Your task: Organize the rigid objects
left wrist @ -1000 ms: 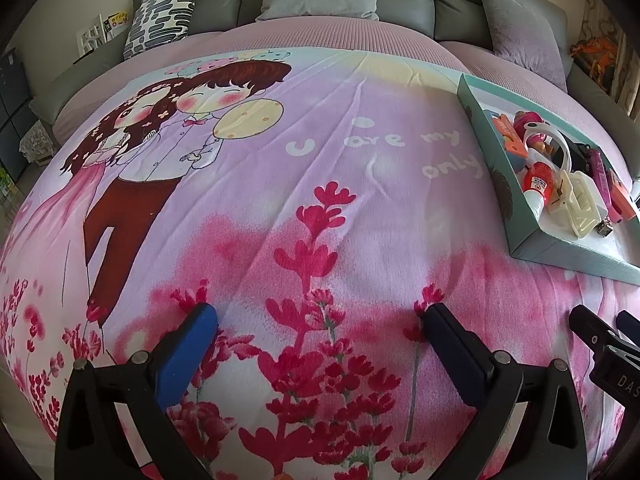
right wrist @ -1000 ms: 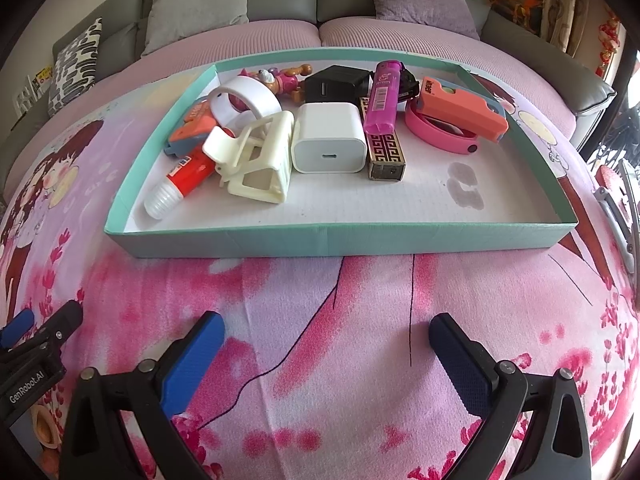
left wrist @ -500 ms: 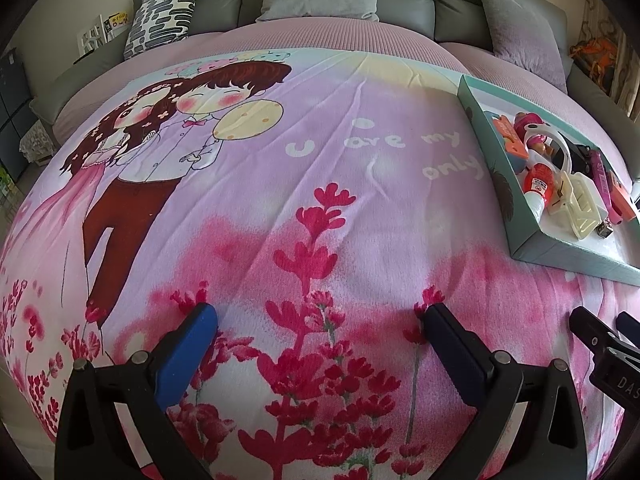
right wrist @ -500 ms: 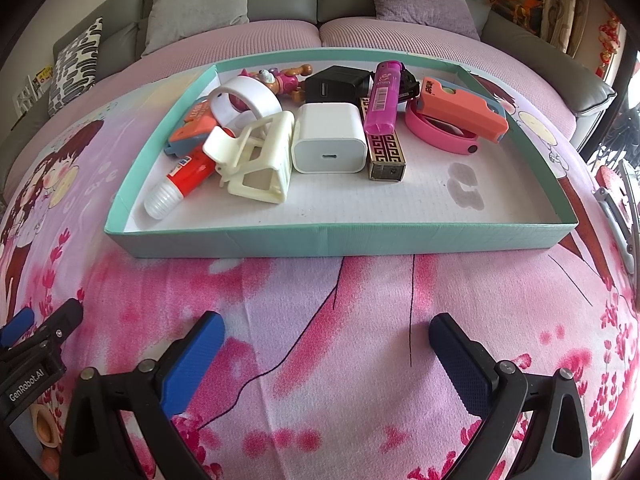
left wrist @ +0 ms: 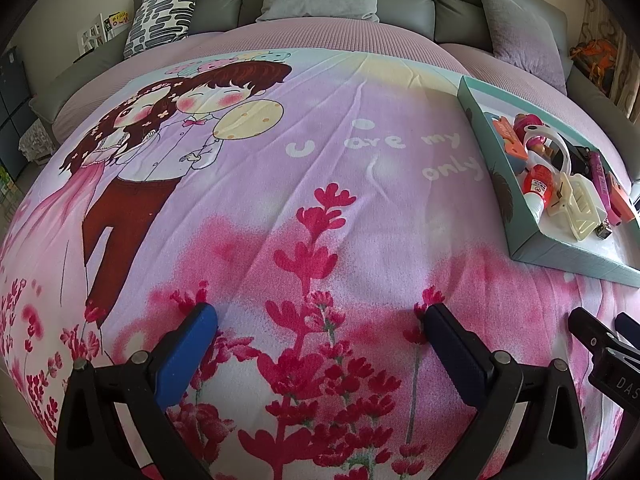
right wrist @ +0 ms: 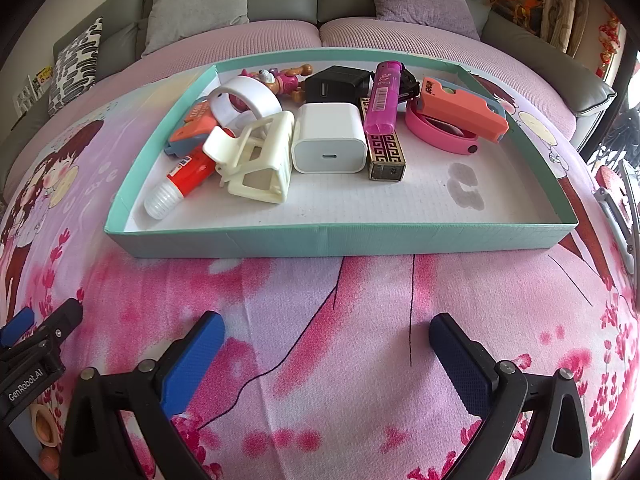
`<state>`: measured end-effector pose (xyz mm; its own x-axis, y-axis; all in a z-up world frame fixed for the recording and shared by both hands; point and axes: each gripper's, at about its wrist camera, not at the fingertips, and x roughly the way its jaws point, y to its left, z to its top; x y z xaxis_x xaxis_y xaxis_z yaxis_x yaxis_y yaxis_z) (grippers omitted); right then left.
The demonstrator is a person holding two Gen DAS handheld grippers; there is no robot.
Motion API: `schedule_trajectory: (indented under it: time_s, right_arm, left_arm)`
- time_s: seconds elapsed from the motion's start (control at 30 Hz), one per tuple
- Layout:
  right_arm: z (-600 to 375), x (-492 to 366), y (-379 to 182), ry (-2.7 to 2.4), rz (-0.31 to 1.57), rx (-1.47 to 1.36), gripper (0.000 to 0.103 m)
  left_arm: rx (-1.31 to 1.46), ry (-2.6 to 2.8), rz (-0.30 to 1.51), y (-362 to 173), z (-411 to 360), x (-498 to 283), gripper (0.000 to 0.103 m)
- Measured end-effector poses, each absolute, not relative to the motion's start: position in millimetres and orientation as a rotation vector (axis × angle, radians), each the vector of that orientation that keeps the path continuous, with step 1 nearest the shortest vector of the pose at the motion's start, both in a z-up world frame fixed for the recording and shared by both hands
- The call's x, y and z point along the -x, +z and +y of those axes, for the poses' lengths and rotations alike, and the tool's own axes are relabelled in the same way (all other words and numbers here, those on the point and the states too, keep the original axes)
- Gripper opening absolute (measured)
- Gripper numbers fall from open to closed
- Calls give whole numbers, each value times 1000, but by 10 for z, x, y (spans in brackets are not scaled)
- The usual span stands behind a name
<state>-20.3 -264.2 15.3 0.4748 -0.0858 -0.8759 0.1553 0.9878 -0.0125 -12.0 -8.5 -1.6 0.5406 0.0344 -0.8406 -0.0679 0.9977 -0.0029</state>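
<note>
Both grippers hover low over the pink bedspread (right wrist: 320, 360), empty: right gripper (right wrist: 326, 338) and left gripper (left wrist: 320, 330) with fingers spread wide. Beyond, one teal tray (right wrist: 340, 236) holds two chargers, one white (right wrist: 330, 142), one black (right wrist: 338, 86), and one lighter (right wrist: 384, 100).

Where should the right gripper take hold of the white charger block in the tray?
Across the white charger on its two flat sides, coming from above. The cream clip crowds its left and the gold lighter its right, so the right gripper needs narrow entry.
</note>
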Motion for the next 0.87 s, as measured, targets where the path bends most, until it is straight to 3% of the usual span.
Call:
schedule_trajectory:
  time_s: [0.87]
  right_arm:
    - [-2641, 203, 151, -148, 1066, -72, 103]
  left_arm:
    - [39, 57, 996, -22, -79, 119, 103]
